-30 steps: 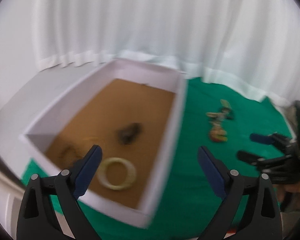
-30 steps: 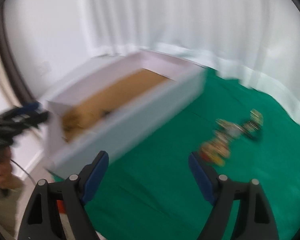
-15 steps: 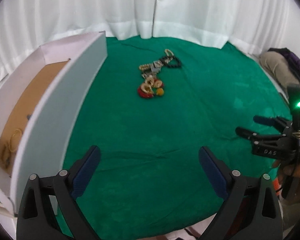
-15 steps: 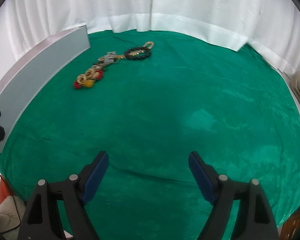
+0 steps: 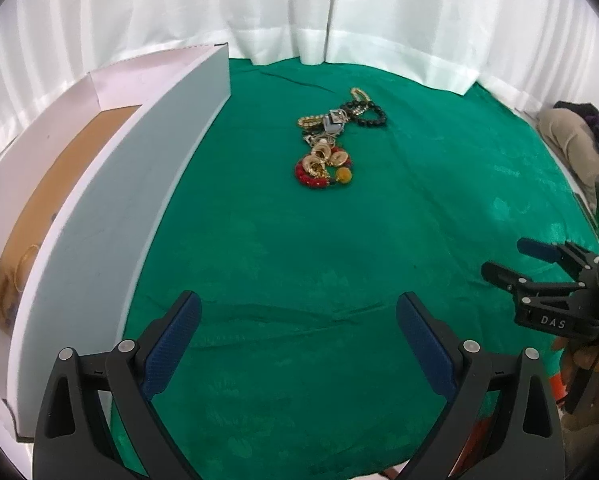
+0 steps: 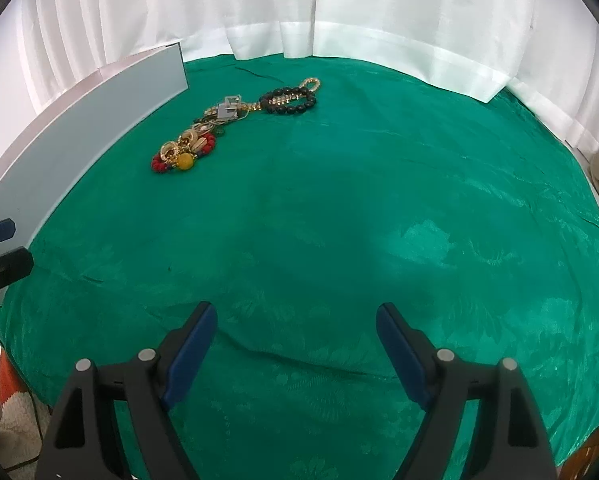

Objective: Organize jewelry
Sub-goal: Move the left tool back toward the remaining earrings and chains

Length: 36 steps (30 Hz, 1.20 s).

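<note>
Left gripper (image 5: 298, 312): jaws gaping wide, holding nothing.
Right gripper (image 6: 296, 323): jaws gaping wide, holding nothing.
Jewelry pile (image 5: 331, 142): lying toward the table's far edge, beside the white box (image 5: 115, 184).
Table (image 6: 339, 220): wearing green cloth.

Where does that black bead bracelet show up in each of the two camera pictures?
Left wrist view: the black bead bracelet lies upper centre, at the far end of the jewelry pile.
Right wrist view: black bead bracelet lies upper centre-left.
Shared landmark: the white box, left of the pile in both.
</note>
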Available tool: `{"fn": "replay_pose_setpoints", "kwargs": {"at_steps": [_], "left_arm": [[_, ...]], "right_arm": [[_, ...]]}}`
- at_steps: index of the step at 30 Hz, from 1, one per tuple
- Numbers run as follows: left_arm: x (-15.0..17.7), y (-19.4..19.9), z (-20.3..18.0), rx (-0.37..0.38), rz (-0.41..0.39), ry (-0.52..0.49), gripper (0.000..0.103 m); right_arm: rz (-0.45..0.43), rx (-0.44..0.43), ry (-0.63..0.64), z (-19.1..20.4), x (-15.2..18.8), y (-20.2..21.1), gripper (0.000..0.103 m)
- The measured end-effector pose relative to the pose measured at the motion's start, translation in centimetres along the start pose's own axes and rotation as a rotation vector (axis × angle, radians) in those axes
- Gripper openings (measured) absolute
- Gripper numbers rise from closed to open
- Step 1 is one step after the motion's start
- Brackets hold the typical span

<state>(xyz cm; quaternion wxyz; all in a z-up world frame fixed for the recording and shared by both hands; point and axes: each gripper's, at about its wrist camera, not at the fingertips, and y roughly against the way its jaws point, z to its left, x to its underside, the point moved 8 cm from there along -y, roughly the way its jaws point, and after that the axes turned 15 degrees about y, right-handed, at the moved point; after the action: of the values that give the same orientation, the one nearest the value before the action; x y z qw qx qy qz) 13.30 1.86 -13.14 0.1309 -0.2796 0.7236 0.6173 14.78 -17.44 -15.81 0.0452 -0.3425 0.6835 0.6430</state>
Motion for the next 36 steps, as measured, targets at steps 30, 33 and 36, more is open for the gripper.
{"fn": "replay_pose_setpoints", "kwargs": {"at_steps": [30, 33, 36], "left_arm": [[-3.8, -2.6, 2.8, 0.001, 0.069, 0.100, 0.098], [-5.3, -3.3, 2.4, 0.028, 0.086, 0.104, 0.098], [-6.7, -4.2, 0.3, 0.054, 0.093, 0.061, 0.098]], "right_arm": [[0.067, -0.006, 0.019, 0.4, 1.8, -2.7, 0.084], [0.071, -0.005, 0.017, 0.4, 2.0, -2.6, 0.084], [0.071, -0.002, 0.014, 0.4, 2.0, -2.6, 0.085]]}}
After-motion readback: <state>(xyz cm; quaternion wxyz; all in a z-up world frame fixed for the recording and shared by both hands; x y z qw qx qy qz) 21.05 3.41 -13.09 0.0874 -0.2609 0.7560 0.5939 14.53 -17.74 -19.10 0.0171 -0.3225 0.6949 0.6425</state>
